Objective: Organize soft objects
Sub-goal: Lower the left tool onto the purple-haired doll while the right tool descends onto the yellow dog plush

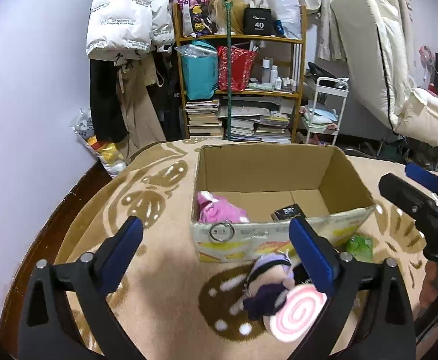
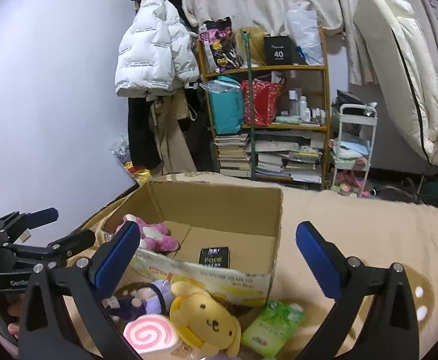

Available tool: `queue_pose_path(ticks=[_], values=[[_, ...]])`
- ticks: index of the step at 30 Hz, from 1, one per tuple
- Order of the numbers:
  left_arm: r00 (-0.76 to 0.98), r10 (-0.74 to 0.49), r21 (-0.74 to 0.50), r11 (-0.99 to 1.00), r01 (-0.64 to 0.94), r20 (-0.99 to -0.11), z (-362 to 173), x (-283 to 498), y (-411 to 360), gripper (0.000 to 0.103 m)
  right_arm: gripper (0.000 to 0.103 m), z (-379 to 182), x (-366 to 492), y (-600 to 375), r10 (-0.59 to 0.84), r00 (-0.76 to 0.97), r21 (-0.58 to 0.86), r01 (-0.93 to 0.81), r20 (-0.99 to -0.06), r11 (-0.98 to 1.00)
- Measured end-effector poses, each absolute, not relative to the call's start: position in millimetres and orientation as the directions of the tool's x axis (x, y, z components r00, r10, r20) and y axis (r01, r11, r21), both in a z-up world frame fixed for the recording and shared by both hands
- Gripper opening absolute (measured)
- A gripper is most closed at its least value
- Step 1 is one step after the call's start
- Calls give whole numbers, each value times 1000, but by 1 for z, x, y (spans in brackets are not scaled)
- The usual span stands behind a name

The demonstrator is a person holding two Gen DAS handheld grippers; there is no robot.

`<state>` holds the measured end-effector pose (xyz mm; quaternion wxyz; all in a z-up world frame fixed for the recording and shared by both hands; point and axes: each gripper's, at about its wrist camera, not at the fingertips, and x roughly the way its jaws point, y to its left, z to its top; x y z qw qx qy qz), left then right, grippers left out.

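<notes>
Left gripper: jaws spread wide, nothing between the blue pads, hovering above the beige patterned blanket just in front of the cardboard box. Right pad close above the purple doll, not clearly touching it.

Right gripper: also wide open and empty, hanging over the near wall of the same box.

Below and between the grippers, on the blanket against the front of the box: purple doll lying on its side, pink swirl plush touching it, yellow dog plush just beside both, green tissue pack near the right corner of the box.

Inside the box: pink plush in the left near corner, small black packet on the bottom close to the front wall, well apart from the pink plush.

Further behind: wooden shelf with books, bags and bottles; white puffer jacket hanging to its left; small white cart to its right; folded white mattress leaning at the far right.
</notes>
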<state>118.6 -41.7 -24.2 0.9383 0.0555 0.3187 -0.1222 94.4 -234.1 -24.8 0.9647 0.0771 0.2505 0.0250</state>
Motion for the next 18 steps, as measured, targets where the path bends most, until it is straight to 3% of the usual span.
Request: queue_pose_path(ticks=[18], values=[[730,-187,65,951,302,-657,-31,80,-42,98,103,-31,47,-215,91,838,125,-28,-538,992]])
